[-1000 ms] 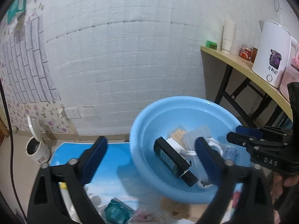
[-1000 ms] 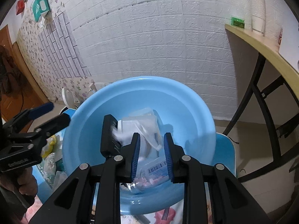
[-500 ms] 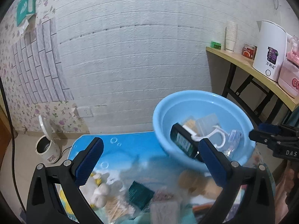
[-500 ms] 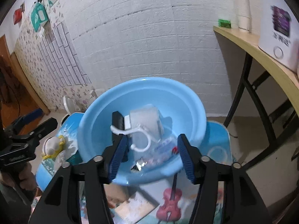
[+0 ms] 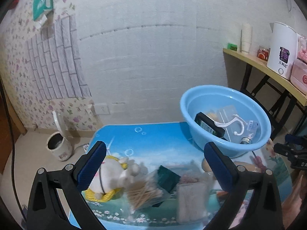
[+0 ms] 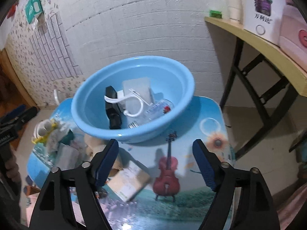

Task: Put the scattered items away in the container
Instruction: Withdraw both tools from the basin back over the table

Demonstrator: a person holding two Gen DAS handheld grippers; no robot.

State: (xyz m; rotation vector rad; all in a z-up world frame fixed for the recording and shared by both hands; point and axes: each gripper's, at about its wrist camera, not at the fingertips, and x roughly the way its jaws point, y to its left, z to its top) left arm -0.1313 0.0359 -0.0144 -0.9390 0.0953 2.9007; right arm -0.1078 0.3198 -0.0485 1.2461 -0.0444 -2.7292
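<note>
Sitting at the desk's [image 6: 214,115] far end, the light blue plastic basin [image 6: 92,118] is holding a black box [image 6: 113,113], white hook [image 6: 132,103] and barcoded packet [image 6: 155,109]; no writing readable. Right gripper [image 6: 155,159] jaws, just widening, are standing released and empty, basin beyond them. Left gripper [image 5: 153,163] jaws are gaping over the cotton swabs [image 5: 144,195], basin far right.

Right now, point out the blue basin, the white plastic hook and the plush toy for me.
blue basin [image 6: 189,88], right wrist view, on its bare far rim.
white plastic hook [image 5: 240,123], left wrist view, on its curved stem.
plush toy [image 5: 113,174], left wrist view, on its white body.
</note>
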